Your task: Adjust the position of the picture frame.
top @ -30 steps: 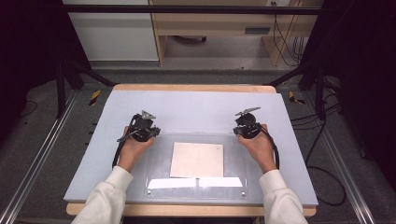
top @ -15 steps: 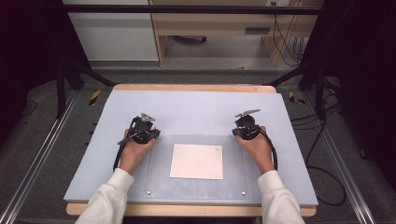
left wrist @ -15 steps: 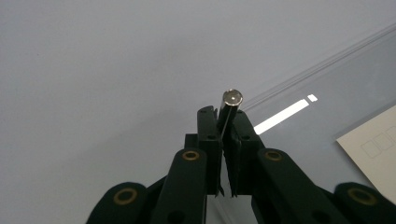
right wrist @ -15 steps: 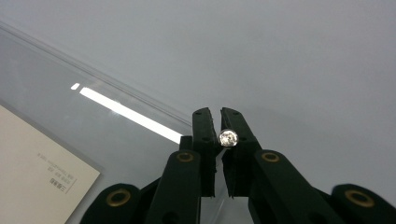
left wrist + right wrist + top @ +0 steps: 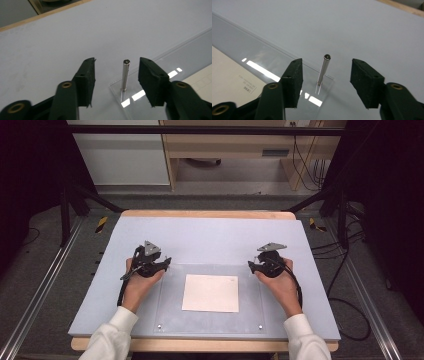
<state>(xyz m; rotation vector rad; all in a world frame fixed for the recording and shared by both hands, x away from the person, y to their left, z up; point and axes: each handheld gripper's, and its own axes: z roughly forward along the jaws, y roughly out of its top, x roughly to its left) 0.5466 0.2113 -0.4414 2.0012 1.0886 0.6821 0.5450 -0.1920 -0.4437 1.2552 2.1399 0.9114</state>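
Note:
A clear acrylic plate lies on a pale blue mat, with a white sheet at its middle. A thin metal pin stands upright at the plate's far left corner, between the jaws of my left gripper; the pads do not touch it. At the far right corner stands another pin, untouched between the jaws of my right gripper. Both pairs of jaws have just been opening, and both grippers are open.
Two small screws mark the plate's near corners. The mat rests on a wooden table flanked by metal rails. Cables trail on the floor at the right. A cabinet stands beyond the table.
The bright glare strip along the plate's near edge, seen one second ago, has gone. Both hands have stayed at the plate's far corners.

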